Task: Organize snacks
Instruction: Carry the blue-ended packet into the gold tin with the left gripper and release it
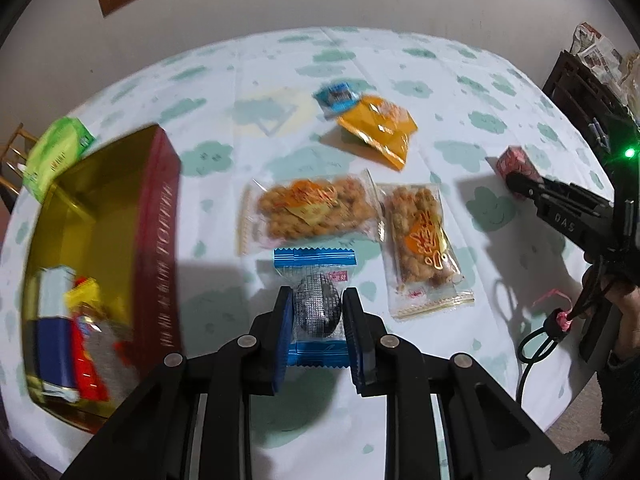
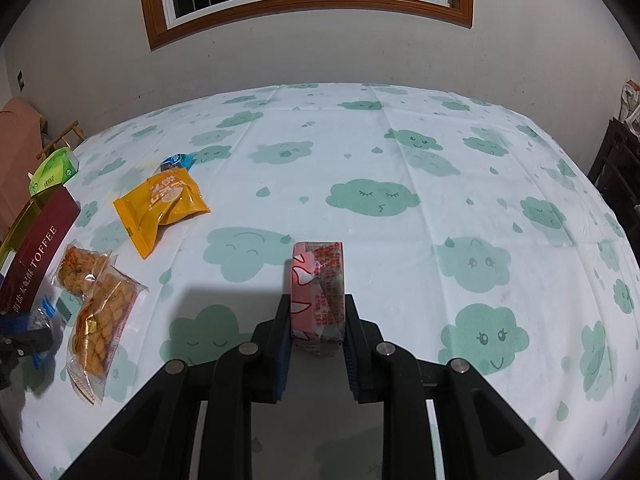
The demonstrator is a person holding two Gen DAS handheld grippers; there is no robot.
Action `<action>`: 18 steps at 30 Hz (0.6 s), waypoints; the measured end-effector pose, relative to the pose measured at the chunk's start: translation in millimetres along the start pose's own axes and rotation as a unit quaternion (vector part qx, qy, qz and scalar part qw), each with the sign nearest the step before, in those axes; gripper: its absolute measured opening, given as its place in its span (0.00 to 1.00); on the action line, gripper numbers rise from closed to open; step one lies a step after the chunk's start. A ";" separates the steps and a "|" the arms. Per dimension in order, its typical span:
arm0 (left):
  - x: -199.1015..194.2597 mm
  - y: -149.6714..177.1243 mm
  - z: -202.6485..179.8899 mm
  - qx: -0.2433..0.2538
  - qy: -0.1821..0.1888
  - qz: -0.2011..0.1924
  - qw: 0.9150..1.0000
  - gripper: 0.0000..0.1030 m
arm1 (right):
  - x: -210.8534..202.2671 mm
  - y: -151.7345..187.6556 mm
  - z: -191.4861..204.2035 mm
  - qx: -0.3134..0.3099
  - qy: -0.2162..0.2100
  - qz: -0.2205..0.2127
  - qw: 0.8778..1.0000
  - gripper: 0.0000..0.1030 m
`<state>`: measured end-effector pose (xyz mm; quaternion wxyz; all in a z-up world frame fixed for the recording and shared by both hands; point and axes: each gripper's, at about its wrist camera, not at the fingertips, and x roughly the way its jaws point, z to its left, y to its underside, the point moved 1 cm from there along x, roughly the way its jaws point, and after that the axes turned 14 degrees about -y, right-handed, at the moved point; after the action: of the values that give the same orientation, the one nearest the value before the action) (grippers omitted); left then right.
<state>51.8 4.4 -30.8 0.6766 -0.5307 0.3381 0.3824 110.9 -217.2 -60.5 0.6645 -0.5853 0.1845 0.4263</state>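
Observation:
My left gripper (image 1: 318, 300) is shut on a blue-ended clear packet with a dark egg-shaped snack (image 1: 316, 300), just right of the open red toffee tin (image 1: 154, 240), which holds several wrapped snacks. Two clear packets of golden fried snacks (image 1: 316, 208) (image 1: 424, 240) lie just beyond it. An orange packet (image 1: 378, 128) and a small blue packet (image 1: 336, 98) lie farther back. My right gripper (image 2: 316, 308) is shut on a pink wrapped block (image 2: 318, 292) and rests over the cloud-print tablecloth (image 2: 400, 152). The same gripper (image 1: 516, 182) shows at the right in the left wrist view.
A green tissue pack (image 1: 56, 152) sits behind the tin near the table's left edge. Dark furniture (image 1: 580, 88) stands off the table's right side. A person's hand (image 1: 612, 300) holds the right gripper's handle, with a cord hanging over the table edge.

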 end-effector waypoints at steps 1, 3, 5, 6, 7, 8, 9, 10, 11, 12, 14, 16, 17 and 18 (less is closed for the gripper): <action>-4.4 -1.2 4.8 -0.002 -0.005 -0.007 1.000 0.21 | -0.2 0.2 -0.4 -0.001 0.001 0.000 1.000 0.22; -11.8 -3.8 16.5 -0.008 -0.015 -0.018 1.000 0.21 | 0.0 0.1 -0.1 0.000 0.000 0.000 1.000 0.22; -17.9 -5.7 30.8 -0.019 -0.027 -0.026 0.999 0.21 | 0.2 0.0 0.3 -0.001 0.000 0.000 1.000 0.22; -20.7 -6.4 40.5 -0.027 -0.033 -0.029 0.999 0.21 | 0.3 -0.1 0.5 -0.001 0.001 0.000 1.000 0.22; -22.4 -6.8 49.0 -0.035 -0.039 -0.030 0.998 0.21 | 0.3 -0.1 0.6 -0.001 0.001 0.000 1.000 0.22; -23.7 -6.5 59.4 -0.043 -0.046 -0.031 0.998 0.21 | 0.0 0.3 0.0 -0.001 0.001 0.001 1.000 0.22; -24.8 -5.9 69.5 -0.050 -0.053 -0.030 0.997 0.21 | 0.4 -0.1 0.8 -0.001 0.001 0.000 1.000 0.22; -25.3 -4.7 79.9 -0.059 -0.059 -0.029 0.996 0.21 | 0.5 -0.1 0.9 -0.001 0.001 0.000 1.000 0.22; -25.7 -2.8 88.3 -0.066 -0.064 -0.027 0.995 0.21 | 0.5 0.0 0.9 -0.001 0.001 0.001 1.000 0.22; -25.7 -0.5 98.3 -0.075 -0.068 -0.025 0.995 0.21 | 0.6 -0.1 1.1 -0.001 0.001 0.001 1.000 0.22; -24.0 5.2 116.8 -0.093 -0.078 -0.017 0.992 0.21 | 0.7 -0.1 1.3 -0.001 0.001 0.001 1.000 0.22; -21.3 11.3 131.7 -0.106 -0.083 -0.008 0.991 0.21 | 0.8 -0.1 1.5 -0.001 0.001 0.001 1.000 0.22; -20.3 14.0 137.1 -0.110 -0.085 -0.004 0.990 0.21 | 0.4 0.2 0.8 -0.001 0.002 0.001 1.000 0.22; -18.3 17.5 142.5 -0.113 -0.089 0.001 0.990 0.21 | 0.9 -0.1 1.8 -0.001 0.001 0.001 1.000 0.22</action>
<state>35.1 143.2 6.7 0.6395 -0.5669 0.2318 0.4647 111.1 -215.2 -60.7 0.6634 -0.5864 0.1854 0.4261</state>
